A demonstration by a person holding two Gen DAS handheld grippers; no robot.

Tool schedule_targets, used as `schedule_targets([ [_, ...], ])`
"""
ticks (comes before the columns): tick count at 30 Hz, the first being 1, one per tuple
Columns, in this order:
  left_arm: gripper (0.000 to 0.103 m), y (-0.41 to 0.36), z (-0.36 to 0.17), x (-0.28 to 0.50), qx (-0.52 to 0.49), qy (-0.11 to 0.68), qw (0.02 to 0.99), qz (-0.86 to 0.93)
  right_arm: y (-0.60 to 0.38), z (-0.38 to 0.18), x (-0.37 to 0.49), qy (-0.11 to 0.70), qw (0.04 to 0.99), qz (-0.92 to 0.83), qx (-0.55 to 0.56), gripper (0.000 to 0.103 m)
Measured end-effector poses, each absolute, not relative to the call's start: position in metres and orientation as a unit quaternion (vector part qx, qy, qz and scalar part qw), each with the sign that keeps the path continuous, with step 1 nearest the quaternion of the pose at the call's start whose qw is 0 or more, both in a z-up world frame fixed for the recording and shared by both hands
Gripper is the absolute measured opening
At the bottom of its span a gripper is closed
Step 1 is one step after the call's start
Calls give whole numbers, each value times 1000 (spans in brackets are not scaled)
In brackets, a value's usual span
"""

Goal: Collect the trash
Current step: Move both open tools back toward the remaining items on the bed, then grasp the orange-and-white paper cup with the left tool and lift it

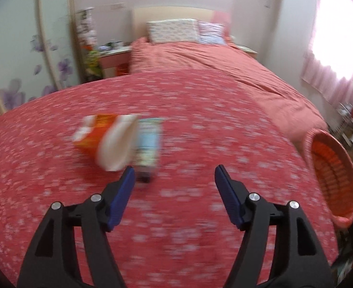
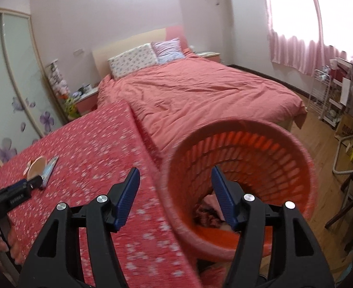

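Where both of your wrist cameras look across the room, the largest item is the bed [image 2: 200, 91], covered in a plain salmon-pink duvet, with a floral pillow [image 2: 133, 60] and a striped pillow [image 2: 168, 49] against a pale headboard [image 1: 171, 14]. Pink curtains [image 2: 296, 36] hang over a bright window on the right wall; a sliding wardrobe door [image 2: 10, 84] with purple flower decals fills the left wall. The floor [image 2: 320, 144] is wood, with a white wire rack [image 2: 320, 91] standing on it by the window.

Next, the table [image 2: 92, 144], under a red cloth with small white flowers, sits in front of the bed's foot.

The laundry-style orange basket [image 2: 260, 156] with a slatted wall stands just beside the table's right edge; some crumpled material lies at its bottom, too dim to identify.

A pink nightstand [image 1: 115, 60] stands left of the bed.

Trash on the cloth: an orange and white carton [image 1: 92, 132], a white paper cup [image 1: 118, 144] lying on its side against it, and a light blue carton [image 1: 147, 144] touching the cup. All are motion-blurred.

Your left gripper [image 1: 175, 175] is spread wide and holds nothing; its left fingertip sits just short of the blue carton. Your right gripper [image 2: 175, 175] is likewise wide apart and empty, over the basket's rim.
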State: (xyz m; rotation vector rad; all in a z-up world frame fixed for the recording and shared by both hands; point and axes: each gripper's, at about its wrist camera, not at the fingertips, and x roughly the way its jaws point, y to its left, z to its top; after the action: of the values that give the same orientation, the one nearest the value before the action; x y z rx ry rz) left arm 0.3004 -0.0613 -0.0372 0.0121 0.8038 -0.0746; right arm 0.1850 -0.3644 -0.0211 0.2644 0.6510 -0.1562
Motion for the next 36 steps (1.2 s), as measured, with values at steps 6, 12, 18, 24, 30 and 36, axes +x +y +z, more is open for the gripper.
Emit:
schedule_targets([
  [6,68,-4,-43,314,-13,394,918,36,-325,-27,198,336,933,-45,117,62],
  [12,68,6,-58,333,-24,411,910,52,-301,-33,206,351,930,-27,103,62],
  [18,68,1,-62,347,-31,412,909,59,-288,-38,212,365,927,-20,88,62],
  [24,41,21,-68,358,-44,423,902,79,-274,-41,215,373,925,-11,78,62],
  [30,17,57,-70,360,-71,423,899,91,-263,-42,217,375,924,-3,71,62],
  [36,10,68,-63,357,-59,397,912,80,-248,-44,224,382,921,8,69,62],
])
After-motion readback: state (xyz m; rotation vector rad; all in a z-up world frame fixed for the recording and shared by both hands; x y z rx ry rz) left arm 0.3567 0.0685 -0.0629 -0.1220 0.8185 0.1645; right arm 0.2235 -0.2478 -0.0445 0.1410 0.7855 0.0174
